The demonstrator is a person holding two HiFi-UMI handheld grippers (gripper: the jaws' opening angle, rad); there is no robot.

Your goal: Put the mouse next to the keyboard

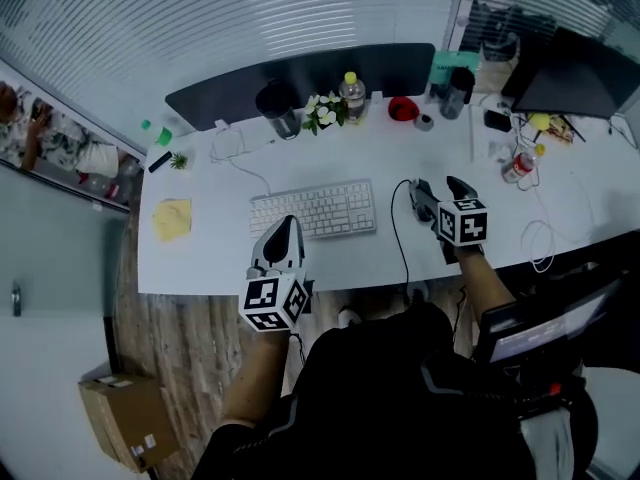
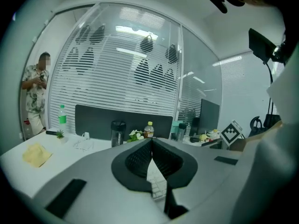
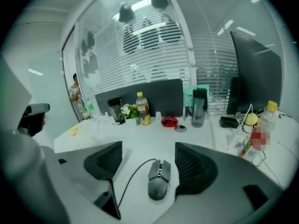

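Observation:
A dark wired mouse (image 3: 159,178) lies on the white desk (image 1: 200,258), to the right of the white keyboard (image 1: 313,209). Its cable (image 3: 131,181) trails off to the left. My right gripper (image 3: 149,157) is open, one jaw on each side of the mouse, and neither pad touches it. In the head view this gripper (image 1: 436,186) sits just right of the keyboard. My left gripper (image 1: 287,226) hovers at the keyboard's front left edge with its jaws shut on nothing. In the left gripper view (image 2: 150,146) the keyboard (image 2: 158,185) shows below the closed tips.
Along the desk's back stand a black cup (image 1: 280,108), flowers (image 1: 323,111), a bottle (image 1: 351,93) and a red bowl (image 1: 403,108). A yellow cloth (image 1: 172,218) lies far left. A monitor (image 1: 575,73) and cables crowd the right. A cardboard box (image 1: 125,418) sits on the floor.

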